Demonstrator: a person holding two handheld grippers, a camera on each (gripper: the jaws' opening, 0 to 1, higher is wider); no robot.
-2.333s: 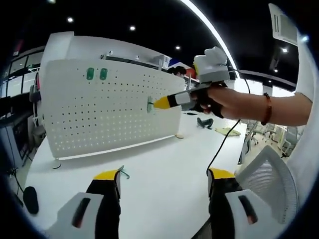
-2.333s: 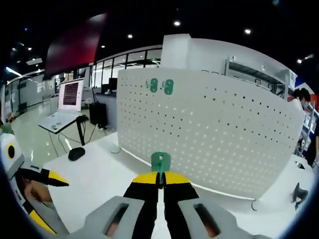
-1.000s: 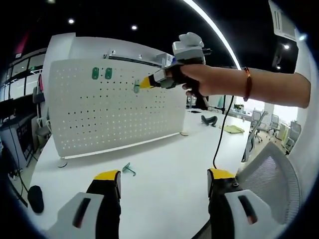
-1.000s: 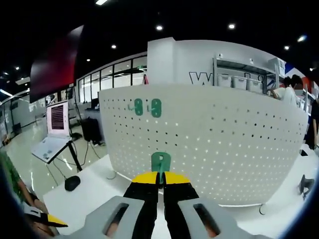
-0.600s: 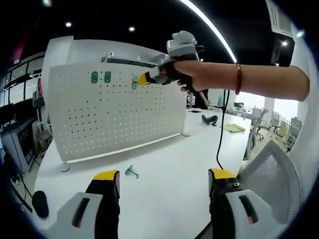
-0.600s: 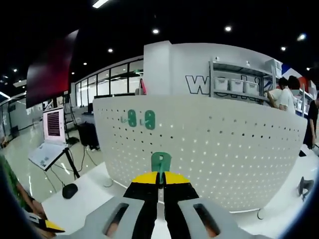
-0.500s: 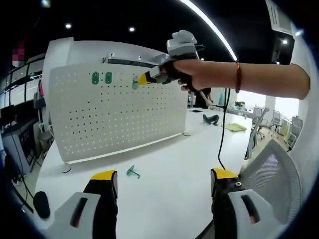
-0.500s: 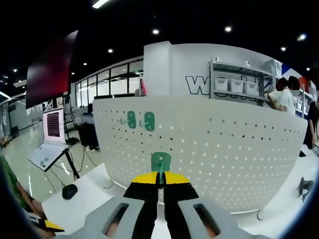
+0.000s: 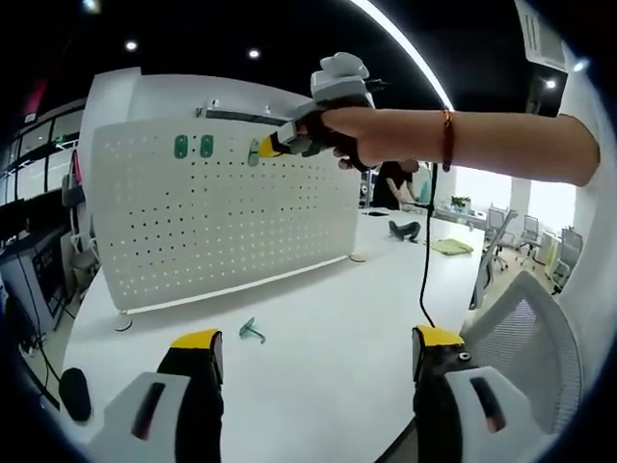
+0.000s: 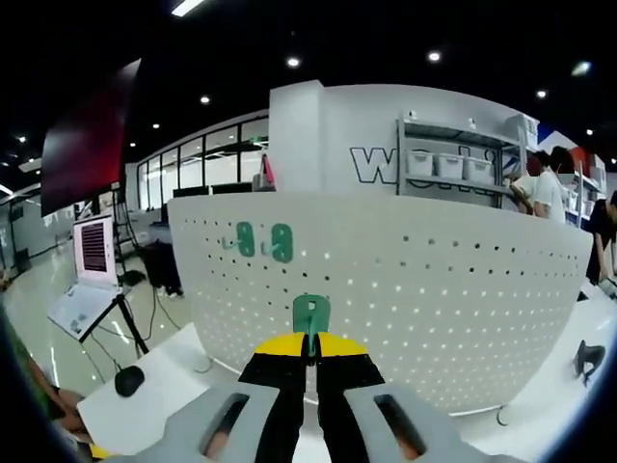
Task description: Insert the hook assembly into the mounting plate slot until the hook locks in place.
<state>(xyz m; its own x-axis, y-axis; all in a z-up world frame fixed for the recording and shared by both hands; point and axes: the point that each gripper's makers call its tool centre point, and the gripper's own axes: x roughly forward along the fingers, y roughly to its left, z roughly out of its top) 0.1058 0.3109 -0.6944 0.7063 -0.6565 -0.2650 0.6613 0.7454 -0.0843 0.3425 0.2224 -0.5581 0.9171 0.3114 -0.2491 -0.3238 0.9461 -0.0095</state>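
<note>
Your green hook (image 10: 311, 313) sits pinched upright between the closed jaws of your right gripper (image 10: 310, 340), held up just in front of the white pegboard (image 10: 434, 289) near its top edge (whether it touches the board, you cannot tell). 2 green hooks (image 10: 263, 241) already hang on the board to its left. Your left gripper (image 9: 308, 347) rests low with jaws spread wide over the white table (image 9: 328, 318), where 1 spare hook (image 9: 251, 331) lies.
</note>
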